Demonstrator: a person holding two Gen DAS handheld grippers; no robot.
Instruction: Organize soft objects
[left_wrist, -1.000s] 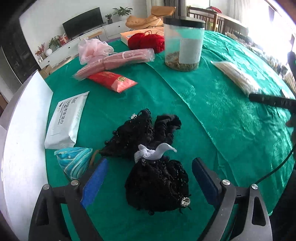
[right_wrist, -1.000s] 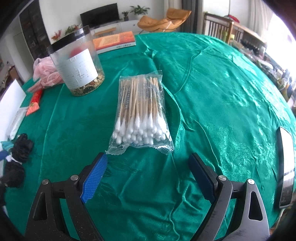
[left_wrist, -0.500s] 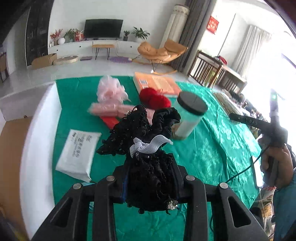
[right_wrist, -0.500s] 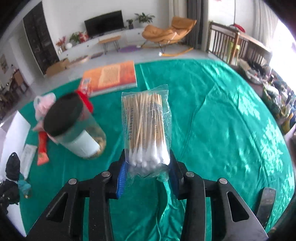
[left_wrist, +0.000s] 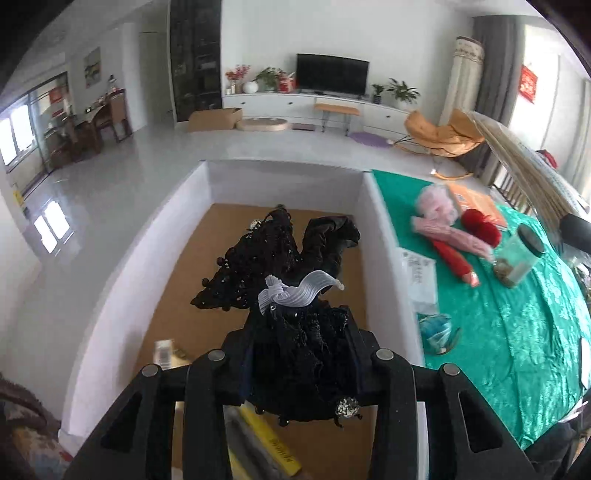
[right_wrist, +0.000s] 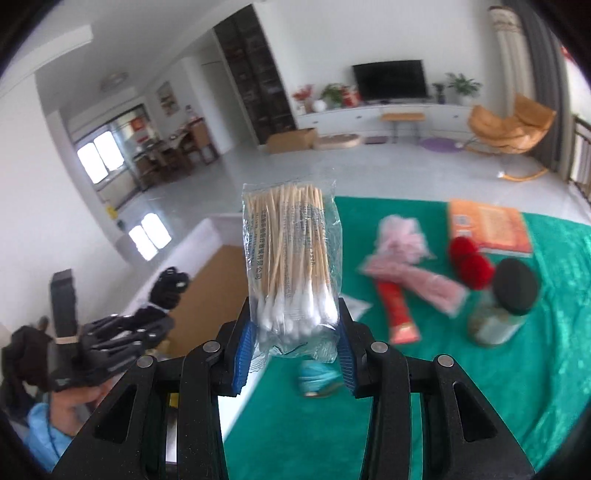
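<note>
Left hand-held gripper (left_wrist: 299, 363) easing off black lace bundle (left_wrist: 280, 280) above box (left_wrist: 373, 236); right hand-held gripper (right_wrist: 293, 345) clamps swabs (right_wrist: 291, 269).

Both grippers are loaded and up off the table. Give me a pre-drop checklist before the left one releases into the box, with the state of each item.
1. Left gripper grips the black lace bundle: ok for now, pads still press on it, though the jaws are easing open.
2. Bundle is over the white-walled box, above its brown floor: ok.
3. Landing spot free: cannot tell; a small carton and a yellow strip lie near the close end, partly hidden.
4. Right gripper shut on the bag of cotton swabs: ok.
5. Right load over the box: not ok, it sits above the green tablecloth edge.
6. Grippers apart from each other: ok.
</note>
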